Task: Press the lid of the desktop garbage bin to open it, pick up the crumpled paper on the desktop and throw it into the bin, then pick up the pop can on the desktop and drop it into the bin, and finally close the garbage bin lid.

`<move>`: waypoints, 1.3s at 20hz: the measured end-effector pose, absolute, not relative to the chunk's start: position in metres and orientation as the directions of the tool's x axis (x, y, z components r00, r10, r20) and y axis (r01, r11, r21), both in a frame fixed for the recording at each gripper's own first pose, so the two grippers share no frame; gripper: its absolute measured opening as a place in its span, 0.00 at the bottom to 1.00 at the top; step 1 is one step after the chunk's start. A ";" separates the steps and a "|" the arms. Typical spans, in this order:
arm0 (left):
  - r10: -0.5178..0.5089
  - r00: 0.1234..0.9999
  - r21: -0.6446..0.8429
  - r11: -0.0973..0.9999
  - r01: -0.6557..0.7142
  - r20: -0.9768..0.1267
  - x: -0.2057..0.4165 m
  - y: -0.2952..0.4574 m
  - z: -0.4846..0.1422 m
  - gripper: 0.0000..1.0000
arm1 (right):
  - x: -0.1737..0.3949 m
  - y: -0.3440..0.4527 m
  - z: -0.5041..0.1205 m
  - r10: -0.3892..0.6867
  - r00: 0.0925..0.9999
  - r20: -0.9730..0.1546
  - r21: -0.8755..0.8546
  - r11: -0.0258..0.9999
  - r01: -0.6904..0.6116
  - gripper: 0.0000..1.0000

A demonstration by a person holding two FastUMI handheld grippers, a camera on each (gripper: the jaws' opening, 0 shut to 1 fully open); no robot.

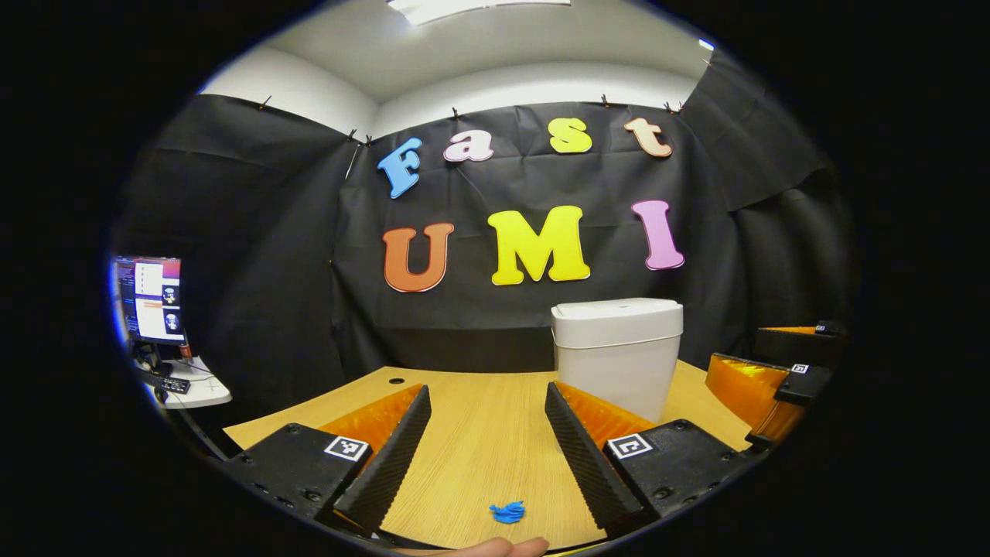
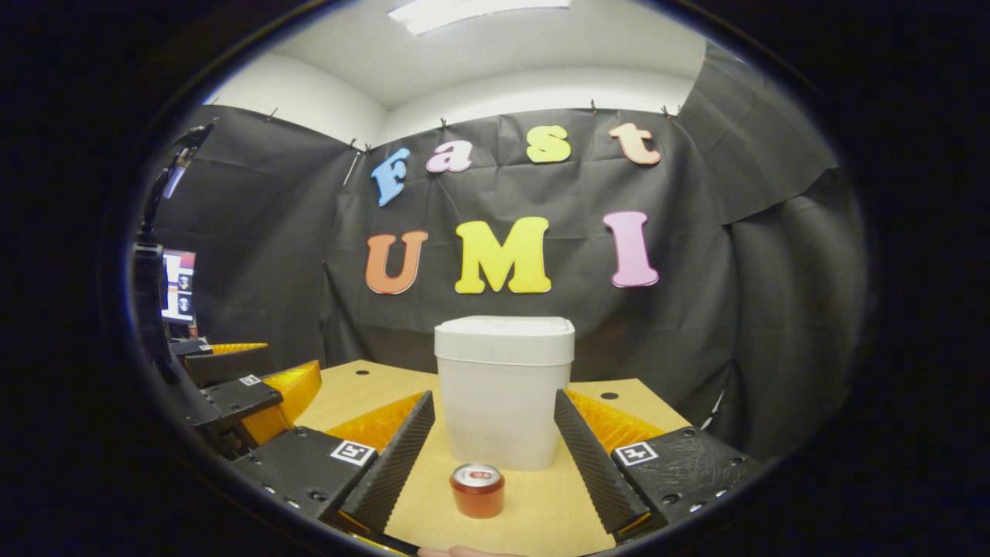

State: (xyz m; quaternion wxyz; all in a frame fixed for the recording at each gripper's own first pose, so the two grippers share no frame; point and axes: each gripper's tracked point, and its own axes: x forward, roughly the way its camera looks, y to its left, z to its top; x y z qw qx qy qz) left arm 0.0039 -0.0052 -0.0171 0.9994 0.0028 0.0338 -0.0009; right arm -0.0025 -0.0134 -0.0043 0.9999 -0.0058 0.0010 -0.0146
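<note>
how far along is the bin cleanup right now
Nothing looks done: the white plastic bin has its lid down, the crumpled blue paper and the red pop can sit on the wooden desk. Both hand-held grippers, left and right, are open and empty. Every step remains.

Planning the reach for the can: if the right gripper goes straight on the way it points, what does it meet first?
Probably the pop can, upright on the table between the open right gripper's fingers, with the closed garbage bin behind it. Exact height is hard to judge.
</note>
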 end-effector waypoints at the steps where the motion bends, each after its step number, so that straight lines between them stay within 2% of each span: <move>1: -0.004 0.998 0.009 1.000 0.005 -0.068 0.004 -0.007 -0.018 0.96 | -0.003 -0.013 -0.004 -0.028 1.000 -0.004 -0.014 0.999 0.028 0.97; 18: -0.001 0.994 -0.002 1.000 0.000 -0.107 0.005 -0.008 -0.031 0.96 | -0.002 -0.010 -0.004 -0.004 1.000 0.009 -0.028 1.000 0.004 0.96; 26: -0.002 0.993 -0.009 1.000 0.001 -0.119 0.008 -0.005 -0.034 0.96 | 0.029 -0.017 0.046 -0.021 0.998 0.065 -0.066 0.998 0.025 0.94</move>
